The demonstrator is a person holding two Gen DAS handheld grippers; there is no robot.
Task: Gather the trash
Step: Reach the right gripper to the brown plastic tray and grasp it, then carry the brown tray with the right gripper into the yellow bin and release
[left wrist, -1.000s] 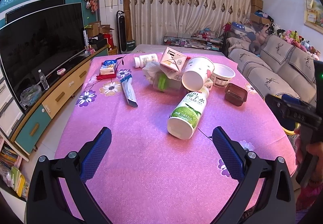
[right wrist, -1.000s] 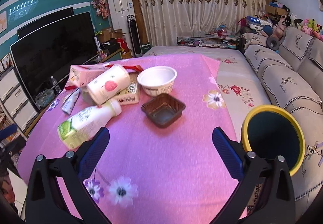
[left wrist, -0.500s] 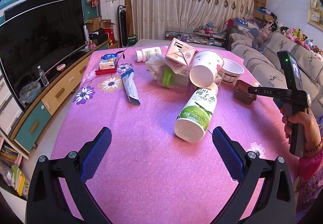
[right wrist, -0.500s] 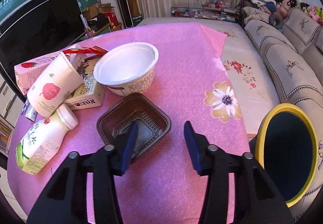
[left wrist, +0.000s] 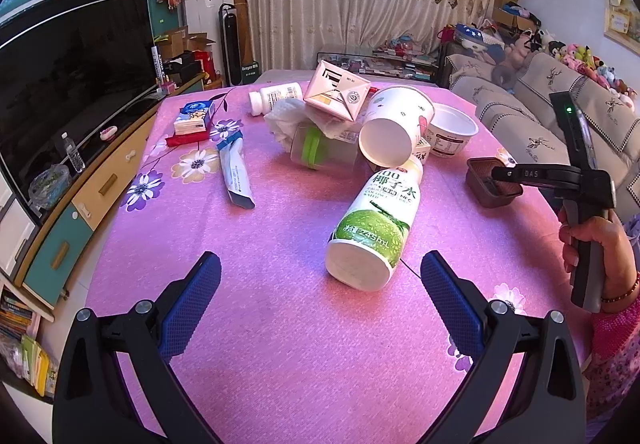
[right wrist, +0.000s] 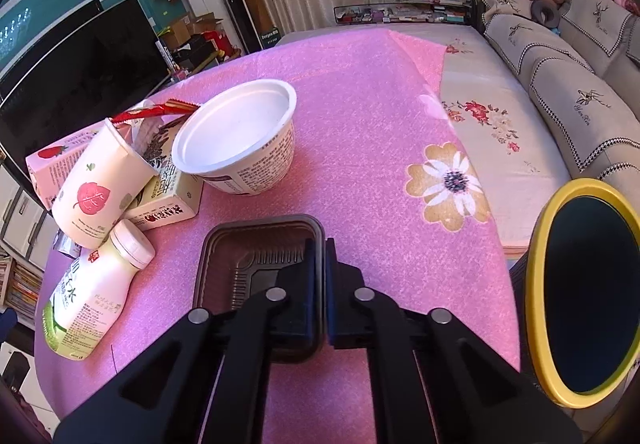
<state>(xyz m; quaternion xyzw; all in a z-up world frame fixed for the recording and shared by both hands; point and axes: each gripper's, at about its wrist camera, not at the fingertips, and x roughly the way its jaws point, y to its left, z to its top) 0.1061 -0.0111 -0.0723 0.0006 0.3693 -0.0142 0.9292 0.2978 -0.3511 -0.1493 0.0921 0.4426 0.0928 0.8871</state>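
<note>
A small brown plastic tray (right wrist: 248,256) sits on the pink tablecloth (right wrist: 380,124). My right gripper (right wrist: 319,244) is shut on the tray's right wall, one finger inside and one outside. From the left wrist view, that right gripper (left wrist: 500,174) reaches the tray (left wrist: 486,192) from the right, held by a hand. My left gripper (left wrist: 320,296) hovers open over the cloth, just short of a lying green-label bottle (left wrist: 376,220). Behind it lies a pile: a paper cup (left wrist: 394,128), a white bowl (left wrist: 452,128) and a pink carton (left wrist: 336,92).
A bin with a yellow rim (right wrist: 536,284) stands off the table's right edge. A tube (left wrist: 236,176), a pill bottle (left wrist: 276,96) and a tissue pack (left wrist: 194,118) lie on the left part of the cloth. A sofa (right wrist: 568,76) runs along the right.
My right gripper came down to the brown tray and went from wide open to shut on its wall. My left gripper edged closer to the bottle.
</note>
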